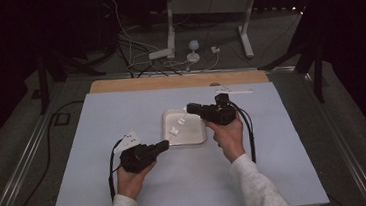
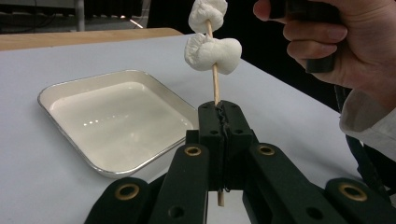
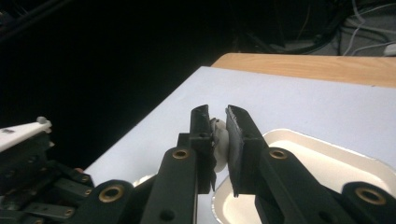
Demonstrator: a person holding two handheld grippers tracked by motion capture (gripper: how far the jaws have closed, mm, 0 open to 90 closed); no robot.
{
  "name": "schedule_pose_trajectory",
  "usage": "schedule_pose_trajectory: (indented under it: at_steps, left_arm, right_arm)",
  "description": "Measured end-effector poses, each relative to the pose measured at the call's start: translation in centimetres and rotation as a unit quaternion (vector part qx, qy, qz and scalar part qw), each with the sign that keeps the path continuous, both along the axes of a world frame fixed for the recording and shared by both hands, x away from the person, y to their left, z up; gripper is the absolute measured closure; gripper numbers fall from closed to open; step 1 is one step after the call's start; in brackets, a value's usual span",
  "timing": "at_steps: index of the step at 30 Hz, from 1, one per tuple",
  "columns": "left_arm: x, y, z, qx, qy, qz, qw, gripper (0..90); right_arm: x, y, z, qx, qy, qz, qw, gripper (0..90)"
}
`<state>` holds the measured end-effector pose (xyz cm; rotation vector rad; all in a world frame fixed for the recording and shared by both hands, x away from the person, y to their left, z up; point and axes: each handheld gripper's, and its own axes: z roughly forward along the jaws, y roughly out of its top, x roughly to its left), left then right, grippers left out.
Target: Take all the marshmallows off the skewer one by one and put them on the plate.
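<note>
Left tongs (image 2: 219,109) clamp a skewer (image 2: 215,84) upright, two marshmallows (image 2: 212,50) threaded near its top. Right tongs (image 3: 219,123) pinch another marshmallow (image 3: 219,144) over the tray (image 1: 200,139) on the desk (image 1: 275,145), beside and above the skewer tip; probably goes on next.

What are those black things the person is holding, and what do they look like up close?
Each is a hand-held tool: the left tool and right tool are matte black, with two flat jaws on hinged links pinned by brass-coloured rivets. A black cable trails from each. The person wears white sleeves.
</note>
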<state>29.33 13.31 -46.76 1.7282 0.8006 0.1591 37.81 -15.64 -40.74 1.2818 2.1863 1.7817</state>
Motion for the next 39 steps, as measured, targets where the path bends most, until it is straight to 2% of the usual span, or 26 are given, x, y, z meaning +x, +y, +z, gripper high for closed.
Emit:
schedule_pose_trajectory:
  at_steps: [4,6,7,8,9,10,12,16,20,21,25,29,31,33,34,35,36,37,38,39]
  left_arm:
    - [0.0,0.1,0.2,0.001,0.001,0.003,1.0000,90.0]
    - [-0.1,0.2,0.2,0.007,0.000,0.002,1.0000,90.0]
    - [-0.1,0.4,0.2,0.012,0.000,0.002,0.9999,90.0]
    - [-0.2,0.6,0.1,0.013,0.002,0.005,0.9999,90.0]
    - [-0.1,1.0,0.0,0.007,0.004,0.010,0.9999,90.0]
    - [-0.1,1.2,0.0,0.003,0.005,0.014,0.9999,90.0]
    - [0.1,1.6,0.1,-0.008,0.007,0.021,0.9997,90.0]
    - [0.0,1.6,0.1,-0.012,0.008,0.027,0.9995,90.0]
    - [0.1,1.5,0.1,-0.016,0.008,0.031,0.9994,90.0]
    - [0.1,1.5,0.1,-0.016,0.008,0.032,0.9993,90.0]
    - [0.1,1.6,0.1,-0.019,0.009,0.034,0.9992,90.0]
    - [0.2,1.6,0.0,-0.018,0.012,0.038,0.9990,90.0]
    - [0.3,1.6,0.0,-0.018,0.014,0.038,0.9990,90.0]
    - [0.3,1.6,-0.1,-0.018,0.015,0.039,0.9990,90.0]
    - [0.3,1.6,-0.1,-0.018,0.015,0.039,0.9989,90.0]
    - [0.3,1.6,-0.1,-0.018,0.016,0.040,0.9989,90.0]
    - [0.3,1.6,-0.1,-0.017,0.016,0.040,0.9989,90.0]
    - [0.4,1.7,-0.1,-0.017,0.016,0.041,0.9989,90.0]
    - [0.4,1.7,-0.2,-0.017,0.017,0.041,0.9989,90.0]
    - [0.4,1.7,-0.2,-0.016,0.018,0.042,0.9988,90.0]
  right_arm:
    - [0.0,0.1,0.0,-0.010,-0.008,-0.008,0.9999,82.8]
    - [-0.1,0.0,0.1,-0.025,-0.023,-0.031,0.9989,83.7]
    - [0.0,-0.5,0.2,-0.020,-0.025,-0.046,0.9984,83.8]
    - [0.0,-0.5,0.2,-0.020,-0.025,-0.046,0.9984,83.8]
    - [0.3,-1.2,0.3,0.000,-0.019,-0.054,0.9984,83.7]
    - [0.5,-1.9,0.5,0.011,-0.018,-0.055,0.9983,83.5]
    - [0.5,-2.6,0.8,0.003,-0.018,-0.048,0.9987,83.0]
    - [0.7,-2.9,0.7,0.000,-0.016,-0.047,0.9988,82.1]
    - [1.1,-2.4,-0.3,-0.019,-0.005,-0.042,0.9989,81.6]
    - [1.4,-2.0,-0.9,-0.032,0.001,-0.039,0.9987,81.5]
    - [1.9,-1.4,-2.0,-0.044,0.012,-0.037,0.9983,81.4]
    - [2.3,-0.2,-3.3,-0.077,0.022,-0.037,0.9961,81.1]
    - [2.8,0.4,-4.4,-0.085,0.038,-0.038,0.9949,80.2]
    - [2.9,0.5,-4.7,-0.086,0.041,-0.038,0.9947,79.2]
    - [3.0,0.7,-5.0,-0.089,0.047,-0.039,0.9941,75.0]
    - [3.2,1.1,-5.7,-0.099,0.058,-0.043,0.9924,64.1]
    - [3.3,1.2,-5.8,-0.106,0.060,-0.047,0.9915,59.3]
    - [3.3,1.2,-5.8,-0.106,0.060,-0.047,0.9915,59.3]
    - [3.3,1.4,-6.2,-0.114,0.067,-0.051,0.9899,52.6]
    - [3.3,1.4,-6.2,-0.114,0.067,-0.051,0.9899,52.6]
